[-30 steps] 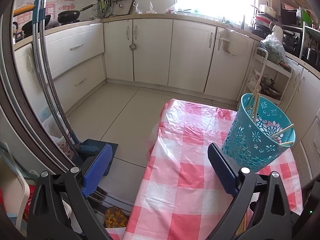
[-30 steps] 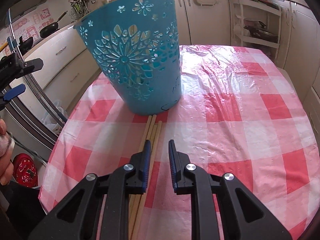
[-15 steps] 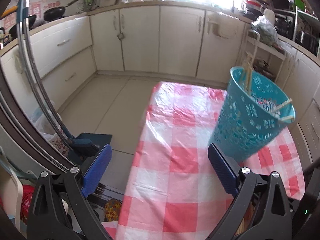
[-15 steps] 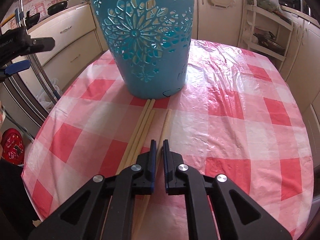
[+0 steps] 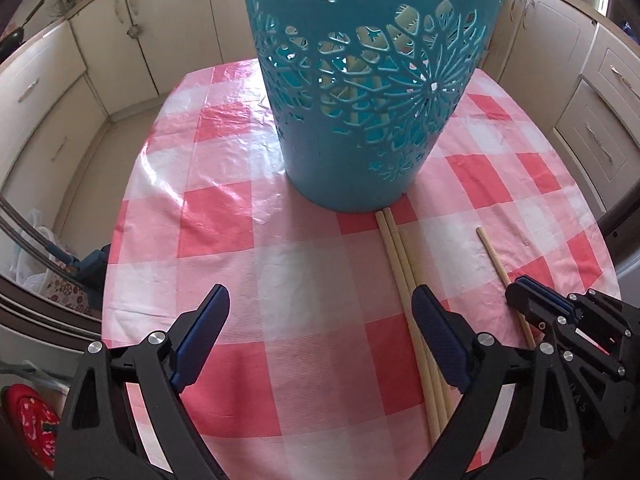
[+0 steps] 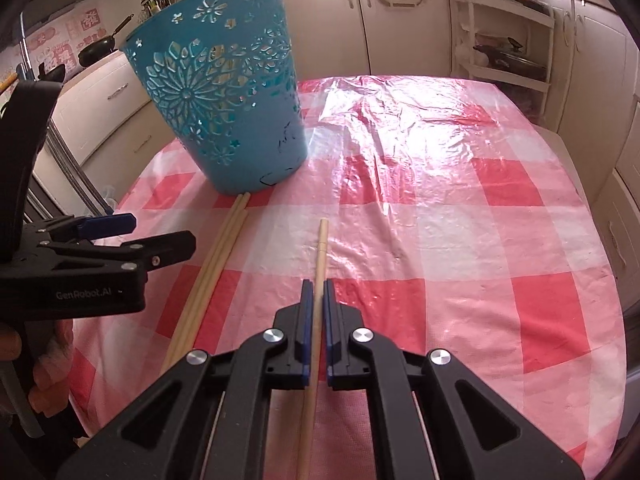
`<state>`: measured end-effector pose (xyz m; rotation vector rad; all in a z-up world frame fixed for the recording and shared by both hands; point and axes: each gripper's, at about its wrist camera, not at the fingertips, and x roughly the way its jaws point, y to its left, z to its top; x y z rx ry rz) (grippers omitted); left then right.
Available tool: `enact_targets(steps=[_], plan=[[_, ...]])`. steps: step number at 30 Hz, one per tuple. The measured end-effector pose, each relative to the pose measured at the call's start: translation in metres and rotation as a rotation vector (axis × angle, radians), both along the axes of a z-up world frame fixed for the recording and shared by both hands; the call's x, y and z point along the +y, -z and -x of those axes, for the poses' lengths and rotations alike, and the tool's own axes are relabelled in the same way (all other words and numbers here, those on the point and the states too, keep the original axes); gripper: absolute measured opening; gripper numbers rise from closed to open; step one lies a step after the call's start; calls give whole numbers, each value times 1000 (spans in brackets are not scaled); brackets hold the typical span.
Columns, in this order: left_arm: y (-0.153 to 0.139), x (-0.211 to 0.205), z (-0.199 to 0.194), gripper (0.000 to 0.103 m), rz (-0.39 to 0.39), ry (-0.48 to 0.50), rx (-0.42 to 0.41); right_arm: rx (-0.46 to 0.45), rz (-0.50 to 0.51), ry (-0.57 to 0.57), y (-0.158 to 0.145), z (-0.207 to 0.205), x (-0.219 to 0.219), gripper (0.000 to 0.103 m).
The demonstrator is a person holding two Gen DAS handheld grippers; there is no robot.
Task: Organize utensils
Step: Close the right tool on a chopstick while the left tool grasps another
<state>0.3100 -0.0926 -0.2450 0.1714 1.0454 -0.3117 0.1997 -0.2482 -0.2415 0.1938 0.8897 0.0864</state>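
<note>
A teal openwork basket (image 5: pixel 368 92) stands on the red-checked table (image 5: pixel 224 216) with chopsticks inside it; it also shows in the right wrist view (image 6: pixel 228 108). Loose wooden chopsticks (image 5: pixel 404 276) lie side by side on the cloth, tips at the basket's base, and also show in the right wrist view (image 6: pixel 216 256). My right gripper (image 6: pixel 315 292) is shut on a single chopstick (image 6: pixel 320 256), which points toward the basket; it also shows in the left wrist view (image 5: pixel 496 260). My left gripper (image 5: pixel 320 308) is open and empty, with its right finger (image 5: pixel 436 332) over the loose chopsticks.
Cream kitchen cabinets (image 6: pixel 400 24) ring the table. A white shelf rack (image 6: pixel 504 44) stands at the back right. A pan (image 6: pixel 100 46) sits on the counter at the left. The table edge drops off on the left (image 5: pixel 116 248) and right (image 6: pixel 616 280).
My left gripper swung from beside the table to over it, facing the basket. My right gripper closed on one chopstick and drew it to the right, apart from the others.
</note>
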Motion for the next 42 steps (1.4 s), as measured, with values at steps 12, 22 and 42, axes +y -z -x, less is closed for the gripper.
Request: enact_targets(steps=[12, 22, 42], plan=[[13, -2, -8, 80, -27, -18, 29, 0, -53, 3, 0, 1, -7, 5], [9, -10, -10, 62, -31, 11, 4, 2, -46, 3, 0, 1, -6, 6], [6, -21, 3, 5, -36, 113, 0, 8, 20, -29, -1, -7, 3, 6]])
